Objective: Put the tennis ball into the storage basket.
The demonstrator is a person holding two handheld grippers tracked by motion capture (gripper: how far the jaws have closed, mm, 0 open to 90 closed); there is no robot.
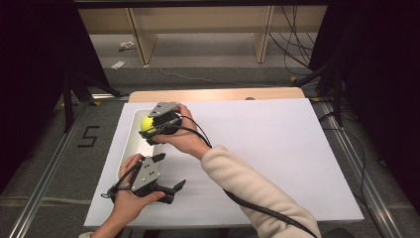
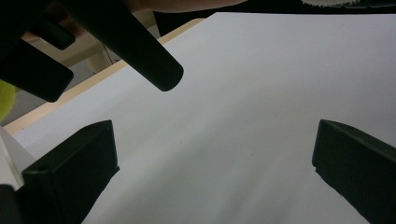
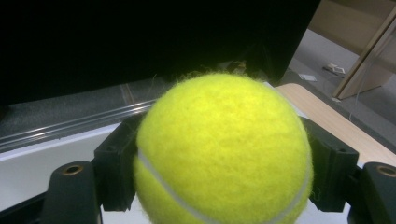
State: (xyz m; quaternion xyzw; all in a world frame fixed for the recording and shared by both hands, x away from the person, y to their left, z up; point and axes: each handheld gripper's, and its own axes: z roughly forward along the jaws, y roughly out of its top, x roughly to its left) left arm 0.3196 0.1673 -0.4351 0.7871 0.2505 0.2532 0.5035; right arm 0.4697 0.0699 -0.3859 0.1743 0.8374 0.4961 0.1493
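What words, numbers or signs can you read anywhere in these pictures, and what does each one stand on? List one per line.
"5": a dark numeral marked on the grey floor, left of the table.
No print can be read on the tennis ball held in the right gripper; only its pale seam shows.
No writing shows on the white tray, the left gripper or the table's white surface.
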